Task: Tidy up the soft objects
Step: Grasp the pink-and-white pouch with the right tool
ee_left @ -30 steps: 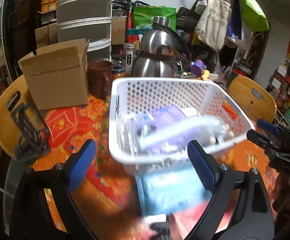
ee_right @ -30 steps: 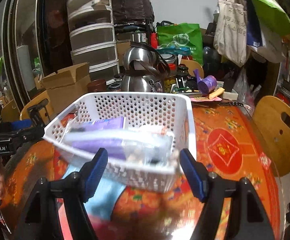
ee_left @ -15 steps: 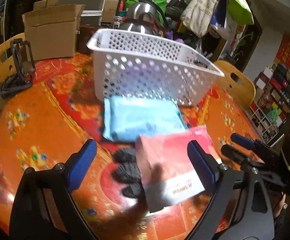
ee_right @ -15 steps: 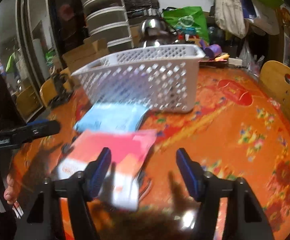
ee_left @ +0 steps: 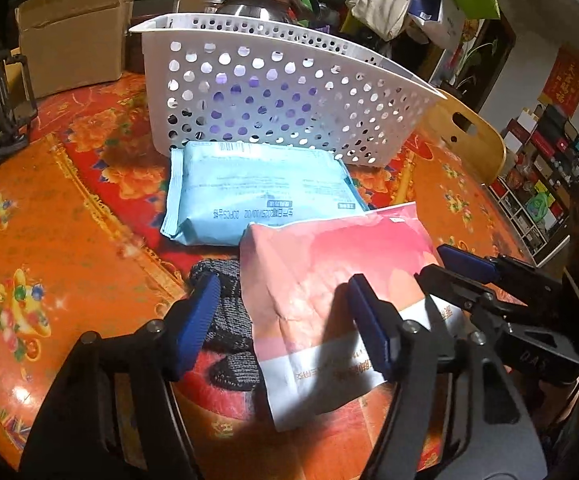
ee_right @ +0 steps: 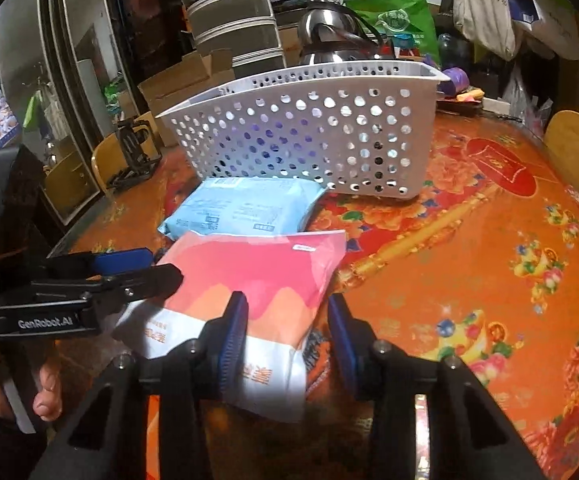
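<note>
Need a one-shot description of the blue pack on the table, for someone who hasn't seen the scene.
Start at the white perforated basket on the orange floral table. The blue pack lies flat against the foot of its near wall. It is the only pale blue packet, farther back than the pink pack and the dark knitted item.

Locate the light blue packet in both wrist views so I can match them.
Left wrist: the light blue packet lies centre frame, flat on the table, just in front of the white basket.
Right wrist: the light blue packet sits left of centre, just in front of the basket's left end.
Shared landmark: the pink packet overlapping its near edge.
</note>
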Available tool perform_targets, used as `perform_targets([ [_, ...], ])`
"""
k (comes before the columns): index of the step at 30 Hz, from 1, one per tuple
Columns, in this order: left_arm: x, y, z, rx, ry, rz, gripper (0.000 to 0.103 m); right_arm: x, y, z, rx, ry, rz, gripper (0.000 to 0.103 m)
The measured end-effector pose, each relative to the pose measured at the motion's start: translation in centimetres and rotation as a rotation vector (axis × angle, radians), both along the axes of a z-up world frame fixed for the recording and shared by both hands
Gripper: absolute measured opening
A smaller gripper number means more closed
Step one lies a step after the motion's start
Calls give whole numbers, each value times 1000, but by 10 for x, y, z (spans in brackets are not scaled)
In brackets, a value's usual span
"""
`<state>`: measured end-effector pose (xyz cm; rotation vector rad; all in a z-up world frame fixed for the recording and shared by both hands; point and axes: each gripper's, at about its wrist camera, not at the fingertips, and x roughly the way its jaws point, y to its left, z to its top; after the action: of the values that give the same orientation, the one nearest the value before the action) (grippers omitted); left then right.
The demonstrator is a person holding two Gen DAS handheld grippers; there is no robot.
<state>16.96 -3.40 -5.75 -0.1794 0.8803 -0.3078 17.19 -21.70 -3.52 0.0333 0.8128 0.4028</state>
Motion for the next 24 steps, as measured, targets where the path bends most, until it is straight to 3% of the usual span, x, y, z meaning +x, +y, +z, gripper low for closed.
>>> perform_targets([
  [5, -2, -2, -3, -11, -26, -26, 63, -1, 8, 0, -20, -6, 23, 30],
  [7, -2, -5, -5, -27, -22, -55, 59, 0, 7, -1, -3, 1, 27, 29],
  [8, -3, -6, -4, -21, -31, -58, 52, 0, 7, 0, 0, 2, 29, 28],
  [13, -6, -12, -3, -17, -48, -86, 48, -1, 11, 0, -20, -6, 37, 23],
  [21, -15, -18, 2, -1, -91, -114, 30, -4, 15, 0, -46, -22, 32, 15],
  [24, -17, -9, 5, -49, -101, -110, 26, -4, 12, 1, -32, -19, 27, 12],
])
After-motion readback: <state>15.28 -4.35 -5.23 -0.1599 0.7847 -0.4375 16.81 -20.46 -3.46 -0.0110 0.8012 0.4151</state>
